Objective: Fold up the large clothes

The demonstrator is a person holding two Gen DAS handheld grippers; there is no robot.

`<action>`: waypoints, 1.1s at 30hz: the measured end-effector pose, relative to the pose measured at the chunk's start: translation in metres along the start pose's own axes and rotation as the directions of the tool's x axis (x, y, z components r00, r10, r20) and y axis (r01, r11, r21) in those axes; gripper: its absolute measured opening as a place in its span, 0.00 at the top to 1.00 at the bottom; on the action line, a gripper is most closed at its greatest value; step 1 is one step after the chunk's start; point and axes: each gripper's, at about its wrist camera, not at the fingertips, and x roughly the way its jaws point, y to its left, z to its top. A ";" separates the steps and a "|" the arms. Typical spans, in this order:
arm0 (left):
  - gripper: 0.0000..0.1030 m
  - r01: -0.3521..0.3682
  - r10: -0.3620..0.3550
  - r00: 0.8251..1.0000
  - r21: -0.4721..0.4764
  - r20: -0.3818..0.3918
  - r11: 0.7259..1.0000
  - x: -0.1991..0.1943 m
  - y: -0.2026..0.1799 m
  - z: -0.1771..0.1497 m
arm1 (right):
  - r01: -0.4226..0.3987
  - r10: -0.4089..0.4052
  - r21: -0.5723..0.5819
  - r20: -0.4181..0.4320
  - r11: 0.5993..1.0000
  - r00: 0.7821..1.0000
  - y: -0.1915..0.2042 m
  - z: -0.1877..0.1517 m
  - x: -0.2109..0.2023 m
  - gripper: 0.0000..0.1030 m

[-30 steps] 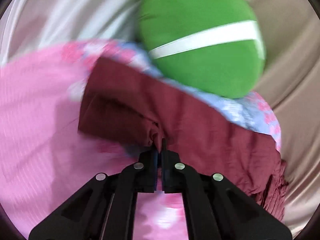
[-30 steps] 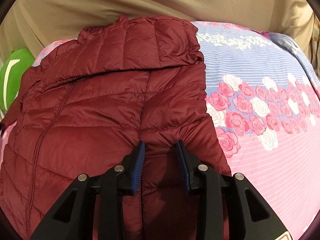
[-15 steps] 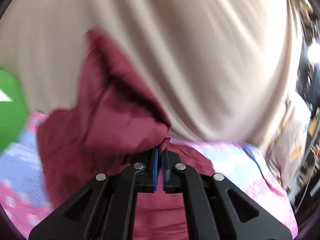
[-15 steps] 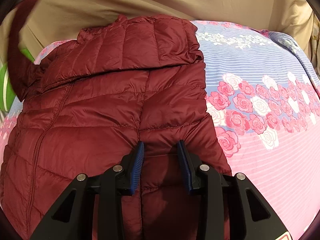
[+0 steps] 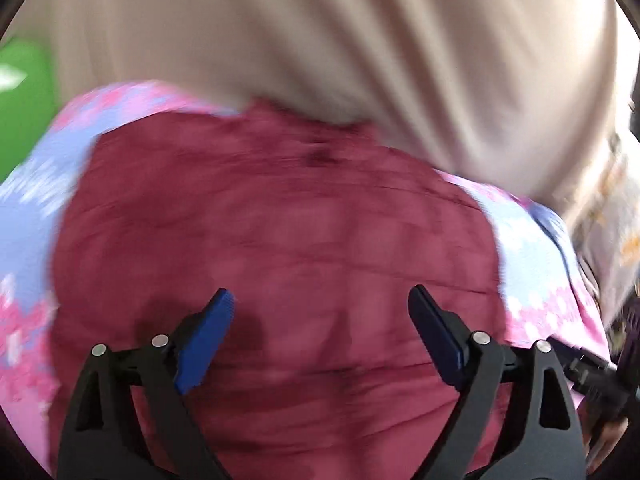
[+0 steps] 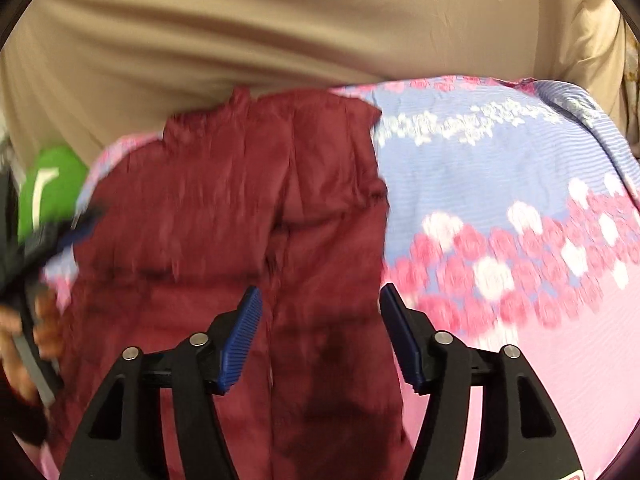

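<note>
Right wrist | both grippers' jaws opening, empty, above maroon jacket [image 6: 248, 216] | writing: none legible, blurred

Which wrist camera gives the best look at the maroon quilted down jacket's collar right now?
Right wrist view: the maroon quilted down jacket shows its standing collar at the far edge, against the beige sheet. The left wrist view shows only a blurred maroon panel, collar indistinct.
</note>
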 end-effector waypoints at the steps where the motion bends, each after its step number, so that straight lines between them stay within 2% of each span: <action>1: 0.16 -0.023 0.022 1.000 -0.045 -0.016 0.999 -0.004 0.023 -0.004 | -0.015 0.015 0.012 -0.002 1.000 1.000 0.000 0.008 0.007 0.38; 3: 0.16 -0.058 0.049 0.998 -0.176 -0.050 0.983 -0.004 0.072 -0.011 | -0.036 0.037 0.043 -0.022 0.998 0.999 0.003 0.020 0.027 0.38; 5: 0.17 -0.059 0.038 0.997 -0.305 -0.071 0.950 -0.006 0.113 -0.020 | -0.084 0.089 0.086 -0.055 0.993 0.995 0.006 0.028 0.050 0.38; 8: 0.21 -0.064 0.037 0.996 -0.393 -0.076 0.917 -0.008 0.147 -0.027 | -0.113 0.128 0.133 -0.110 0.985 0.986 0.018 0.033 0.078 0.39; 9: 0.27 -0.067 0.040 0.996 -0.399 -0.076 0.915 -0.007 0.151 -0.027 | -0.112 0.128 0.133 -0.118 0.985 0.985 0.023 0.033 0.083 0.44; 11: 0.42 -0.068 0.038 0.996 -0.412 -0.080 0.908 -0.002 0.156 -0.023 | -0.113 0.124 0.092 -0.122 0.989 0.985 0.039 0.039 0.088 0.94; 12: 0.47 -0.069 0.036 0.996 -0.414 -0.087 0.908 0.002 0.157 -0.021 | -0.096 0.101 0.052 -0.116 0.994 0.988 0.049 0.043 0.087 0.97; 13: 0.60 -0.073 0.038 0.995 -0.412 -0.092 0.908 0.008 0.157 -0.016 | -0.073 0.075 0.016 -0.082 0.997 0.994 0.058 0.050 0.081 0.98; 14: 0.76 -0.081 0.046 0.994 -0.402 -0.096 0.912 0.008 0.154 -0.014 | -0.049 0.049 -0.031 -0.001 0.998 0.999 0.069 0.058 0.066 0.98; 15: 0.80 -0.090 0.055 0.994 -0.388 -0.099 0.917 0.010 0.151 -0.011 | -0.036 0.042 -0.076 0.078 0.996 0.996 0.080 0.066 0.049 0.98; 16: 0.88 -0.105 0.075 0.993 -0.365 -0.095 0.925 0.012 0.145 -0.007 | -0.036 0.056 -0.116 0.174 0.993 0.983 0.091 0.074 0.025 0.98; 17: 0.92 -0.118 0.091 0.992 -0.351 -0.092 0.929 0.012 0.144 -0.004 | -0.047 0.075 -0.128 0.222 0.991 0.972 0.095 0.079 0.011 0.98; 19: 0.93 -0.154 0.134 0.987 -0.310 -0.087 0.938 0.016 0.137 0.000 | -0.051 0.089 -0.130 0.307 0.990 0.948 0.098 0.087 -0.009 0.99; 20: 0.93 -0.168 0.148 0.985 -0.288 -0.092 0.943 0.022 0.132 0.000 | -0.030 0.069 -0.126 0.312 0.992 0.948 0.095 0.091 -0.003 0.99; 22: 0.93 -0.214 0.190 0.975 -0.251 -0.117 0.944 0.037 0.126 -0.002 | 0.066 -0.038 -0.104 0.246 0.992 0.968 0.085 0.094 0.036 0.99; 23: 0.92 -0.235 0.211 0.970 -0.236 -0.124 0.943 0.044 0.123 -0.005 | 0.138 -0.126 -0.095 0.118 0.986 0.985 0.074 0.092 0.084 0.99; 24: 0.91 -0.248 0.225 0.967 -0.224 -0.121 0.943 0.050 0.120 -0.007 | 0.161 -0.159 -0.088 0.027 0.983 0.987 0.064 0.086 0.115 0.99; 25: 0.90 -0.253 0.236 0.966 -0.211 -0.104 0.944 0.052 0.117 -0.009 | 0.160 -0.162 -0.080 -0.018 0.984 0.987 0.057 0.080 0.134 1.00; 27: 0.90 -0.273 0.263 0.961 -0.176 -0.082 0.946 0.053 0.111 -0.014 | 0.175 -0.175 -0.093 0.013 0.980 0.985 0.060 0.072 0.140 1.00; 29: 0.90 -0.273 0.264 0.962 -0.167 -0.072 0.948 0.053 0.108 -0.016 | 0.199 -0.198 -0.104 0.016 0.975 0.980 0.071 0.074 0.134 0.96; 31: 0.90 -0.253 0.245 0.967 -0.178 -0.067 0.951 0.053 0.109 -0.017 | 0.189 -0.188 -0.107 0.023 0.976 0.982 0.074 0.075 0.123 0.92; 33: 0.89 -0.221 0.213 0.975 -0.201 -0.062 0.954 0.041 0.116 -0.021 | 0.154 -0.151 -0.074 0.034 0.985 0.988 0.063 0.070 0.100 0.84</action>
